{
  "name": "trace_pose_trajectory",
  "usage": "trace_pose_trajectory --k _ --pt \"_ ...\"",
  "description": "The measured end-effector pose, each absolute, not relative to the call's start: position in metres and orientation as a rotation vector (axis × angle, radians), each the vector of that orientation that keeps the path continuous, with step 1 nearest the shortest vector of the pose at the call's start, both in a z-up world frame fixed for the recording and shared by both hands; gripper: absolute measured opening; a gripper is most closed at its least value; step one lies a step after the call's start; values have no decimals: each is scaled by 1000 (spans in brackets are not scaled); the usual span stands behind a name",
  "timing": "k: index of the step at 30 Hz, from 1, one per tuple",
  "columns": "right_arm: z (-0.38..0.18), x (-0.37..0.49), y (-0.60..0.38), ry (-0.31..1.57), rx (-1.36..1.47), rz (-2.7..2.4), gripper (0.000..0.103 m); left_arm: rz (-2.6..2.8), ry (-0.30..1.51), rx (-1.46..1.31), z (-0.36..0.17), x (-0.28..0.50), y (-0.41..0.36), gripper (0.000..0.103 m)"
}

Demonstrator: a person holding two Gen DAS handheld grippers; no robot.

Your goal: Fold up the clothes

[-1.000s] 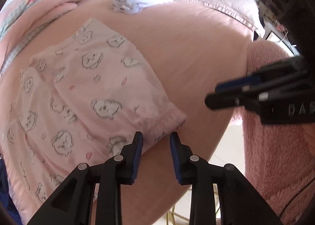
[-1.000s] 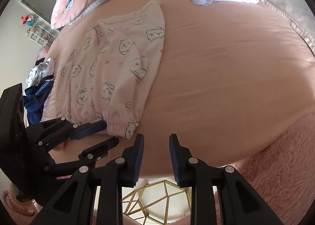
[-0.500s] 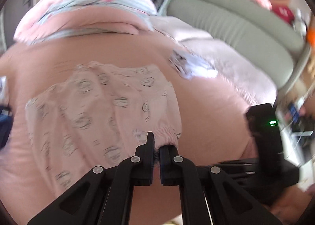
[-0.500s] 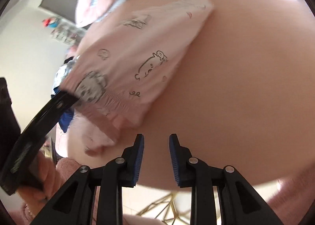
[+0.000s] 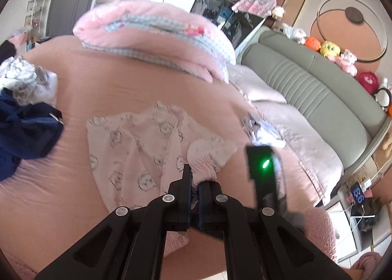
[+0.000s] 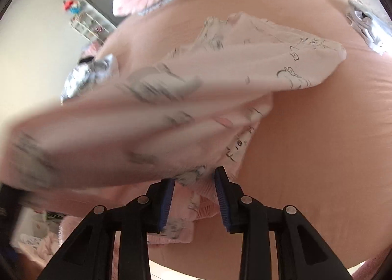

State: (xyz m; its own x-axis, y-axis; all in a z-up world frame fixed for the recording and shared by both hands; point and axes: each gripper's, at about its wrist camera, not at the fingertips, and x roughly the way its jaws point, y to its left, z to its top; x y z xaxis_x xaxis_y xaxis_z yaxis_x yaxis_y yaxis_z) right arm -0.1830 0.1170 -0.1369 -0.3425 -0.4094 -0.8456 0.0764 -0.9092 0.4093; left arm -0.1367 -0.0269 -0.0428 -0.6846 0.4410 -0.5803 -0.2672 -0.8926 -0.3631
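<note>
Pink printed pyjama trousers (image 5: 137, 157) lay on the bed (image 5: 122, 93), their cuff clamped in the left gripper (image 5: 194, 182), while the right gripper (image 6: 194, 182) gaped around cloth, needing a firm pinch before lifting evenly

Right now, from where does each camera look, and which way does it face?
Left wrist: sits on the left gripper, faces across the bed toward the headboard; its fingers are shut on the pants cuff, and the right gripper body shows beside it.
Right wrist: sits on the right gripper, low and close, faces the lifted pants; its fingers are open around a lower cuff.
Shared: pants, bed, quilt.
</note>
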Motion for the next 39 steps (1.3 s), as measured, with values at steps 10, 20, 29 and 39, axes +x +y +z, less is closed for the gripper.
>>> trace_pose_trajectory --k 10,20,29,39 --pt "-146 -180 138 -297 1692 -2598 33 2670 -410 -812 2 -113 -65 3" --pt "77 -167 228 -303 978 -3023 33 2638 -449 -537 70 -81 -76 3" --pt "119 -160 211 -91 944 -2909 36 2688 -411 -758 55 -97 -84 3" --pt "214 -160 202 -63 538 -2973 35 2696 -324 -599 90 -100 -68 4"
